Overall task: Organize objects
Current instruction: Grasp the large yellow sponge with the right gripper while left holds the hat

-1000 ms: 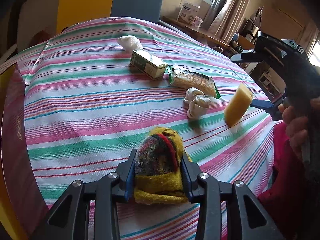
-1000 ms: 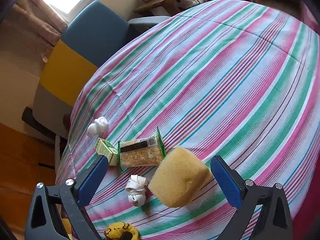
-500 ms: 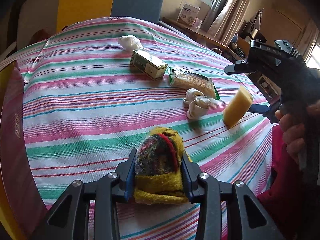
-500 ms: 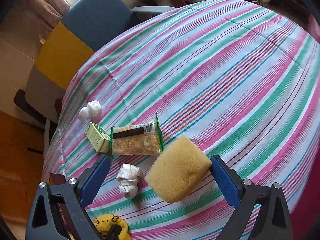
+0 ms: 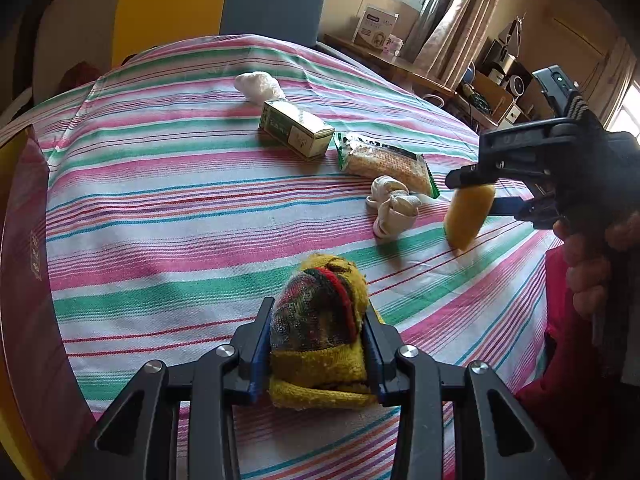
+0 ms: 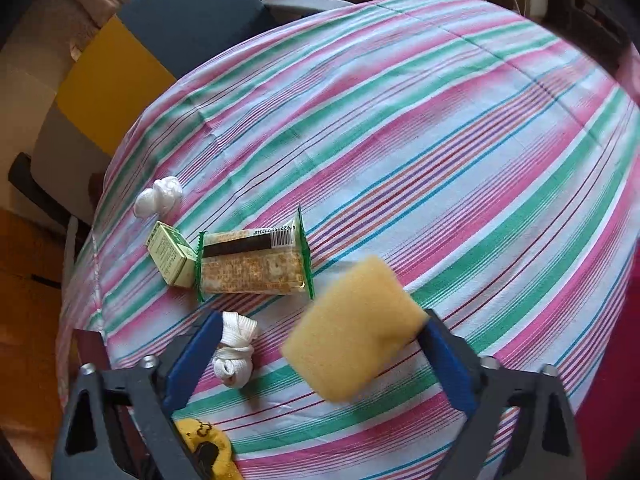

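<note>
Right gripper (image 6: 316,360) closing on the yellow sponge (image 6: 354,330); left gripper (image 5: 316,354) pinching a knitted sock bundle (image 5: 320,334).
The right jaws have just been narrowing with only one pad touching; centre the sponge so both pads seat.

I can read little here. The cracker packet (image 6: 251,263) carries a barcode label on its far edge, with digits too small for me to make out. The green box (image 5: 296,129) left of it has print I cannot read.
</note>
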